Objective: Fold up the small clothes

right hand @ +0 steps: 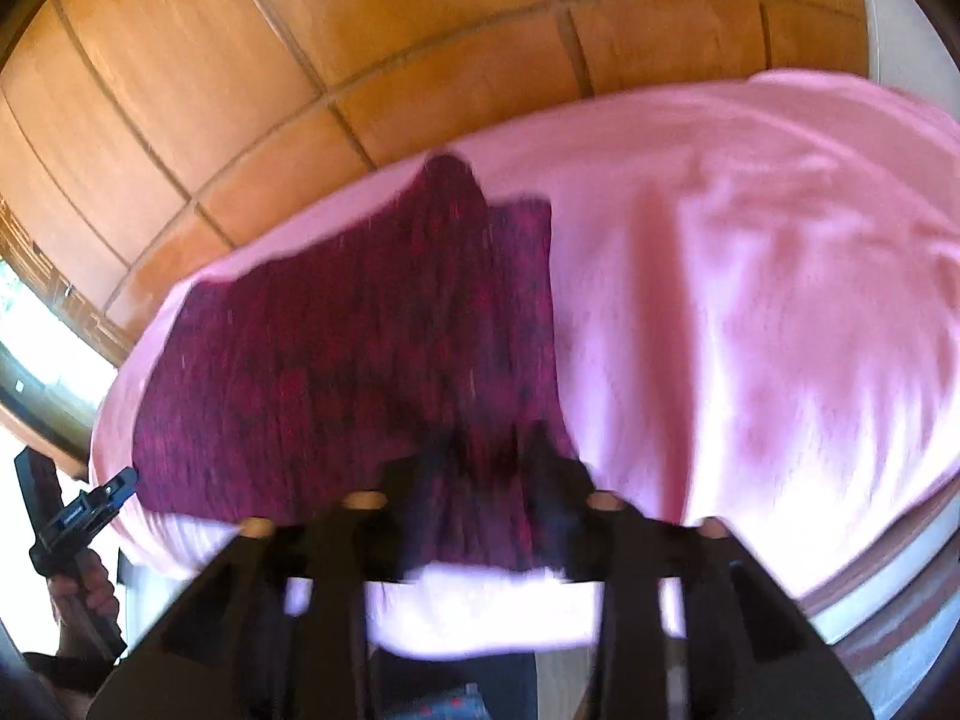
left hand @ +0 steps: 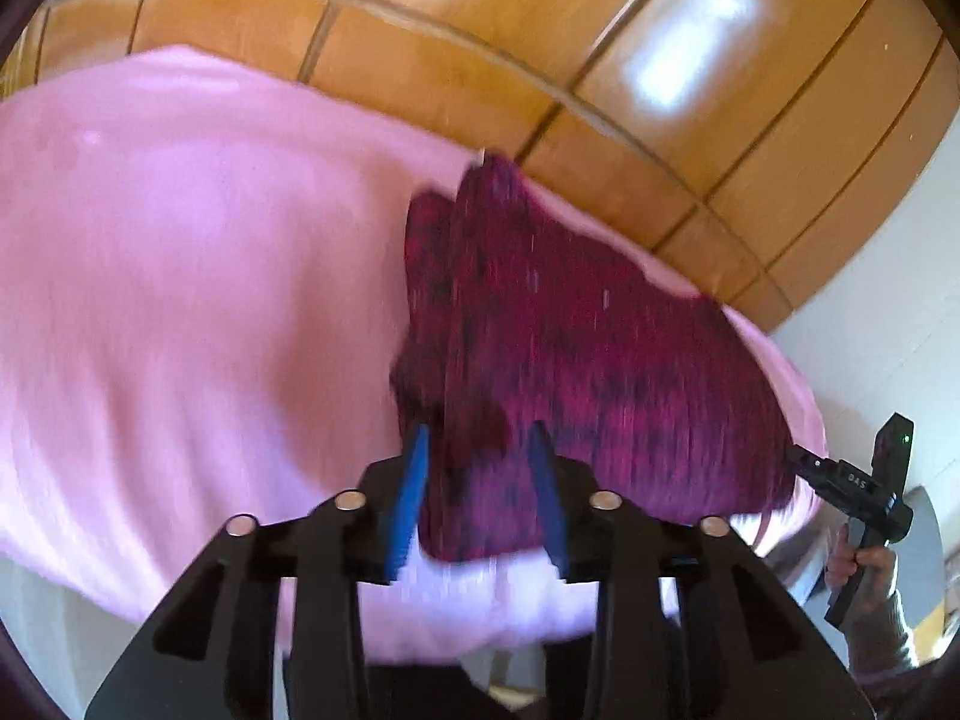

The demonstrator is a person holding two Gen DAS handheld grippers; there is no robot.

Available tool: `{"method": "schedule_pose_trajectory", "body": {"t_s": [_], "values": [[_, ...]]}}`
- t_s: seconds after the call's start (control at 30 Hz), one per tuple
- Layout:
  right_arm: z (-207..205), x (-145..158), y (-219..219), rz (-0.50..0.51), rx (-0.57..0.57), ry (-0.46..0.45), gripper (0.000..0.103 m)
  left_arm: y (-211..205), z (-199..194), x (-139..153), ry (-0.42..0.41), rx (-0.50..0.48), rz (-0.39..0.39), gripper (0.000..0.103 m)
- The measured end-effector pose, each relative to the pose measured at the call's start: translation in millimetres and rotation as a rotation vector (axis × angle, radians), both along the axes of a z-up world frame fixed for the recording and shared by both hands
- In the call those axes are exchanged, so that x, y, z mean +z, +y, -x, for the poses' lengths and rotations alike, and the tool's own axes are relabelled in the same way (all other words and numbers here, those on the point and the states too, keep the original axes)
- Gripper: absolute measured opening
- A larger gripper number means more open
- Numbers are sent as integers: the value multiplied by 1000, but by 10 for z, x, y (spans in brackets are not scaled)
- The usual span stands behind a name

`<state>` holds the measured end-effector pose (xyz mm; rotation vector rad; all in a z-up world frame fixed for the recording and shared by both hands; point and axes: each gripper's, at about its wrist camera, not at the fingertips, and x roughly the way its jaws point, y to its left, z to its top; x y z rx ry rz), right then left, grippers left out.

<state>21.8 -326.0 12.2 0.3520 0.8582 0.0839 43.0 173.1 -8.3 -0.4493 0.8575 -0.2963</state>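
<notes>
A dark magenta knit garment [left hand: 576, 348] lies on a pink bedspread [left hand: 180, 300]. In the left wrist view my left gripper [left hand: 480, 456] has its blue-padded fingers apart, straddling the garment's near edge. My right gripper [left hand: 798, 456] shows at the far right at the garment's other corner. In the right wrist view the garment [right hand: 336, 360] spreads to the left; my right gripper [right hand: 480, 450] stands over its near edge, fingers apart, blurred. My left gripper [right hand: 123, 480] shows at the far left by the garment's corner.
The pink bedspread [right hand: 750, 300] covers a bed. Wooden wardrobe panels [left hand: 540, 48] stand behind it. A window [right hand: 24, 324] is at the far left of the right wrist view. The person's hand [left hand: 864, 564] holds the right gripper's handle.
</notes>
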Motion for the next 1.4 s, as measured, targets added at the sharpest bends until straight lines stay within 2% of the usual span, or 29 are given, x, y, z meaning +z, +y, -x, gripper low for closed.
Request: {"method": "schedule_pose_trajectory", "body": {"t_s": [0.07, 0.17, 0.3, 0.37, 0.4, 0.43, 0.47, 0.53, 0.67, 0.77, 0.83, 0.9, 1.03, 1.4], "values": [[-179, 50, 28, 2, 4, -16, 48, 10, -162, 40, -20, 7, -14, 35], [-523, 16, 85, 31, -14, 0, 58, -18, -405, 38, -24, 3, -46, 35], [-960, -86, 105, 57, -34, 44, 58, -48, -888, -13, 12, 10, -52, 35], [-1141, -133, 121, 65, -33, 73, 58, -80, -995, -38, 26, -7, -54, 35], [-1211, -159, 144, 57, -21, 82, 50, -125, -1089, -62, 39, -9, -72, 34], [-1246, -174, 133, 49, -4, 85, 27, -164, -1146, -81, 47, -11, -89, 22], [-1280, -160, 172, 68, 5, 83, 23, -217, -1208, -101, 56, -14, -118, 17], [-1295, -92, 272, 143, 24, 53, 16, -272, -1220, -116, 51, 3, -166, 15], [-1331, -157, 285, 213, -4, 48, 15, -366, -1235, -216, 47, 55, -273, 15], [-1397, -411, 249, 205, -25, 71, 15, -480, -1153, -193, 5, 88, -356, 15], [-1379, -420, 226, 179, -36, 57, 16, -524, -1060, -112, -36, 109, -393, 15], [-1360, -417, 196, 161, -40, 52, 16, -553, -993, -50, -67, 119, -411, 15], [-1317, -415, 165, 161, -42, 47, 17, -548, -888, 18, -101, 118, -419, 27], [-1259, -410, 174, 157, -52, 33, 17, -561, -901, 43, -114, 118, -445, 27]]}}
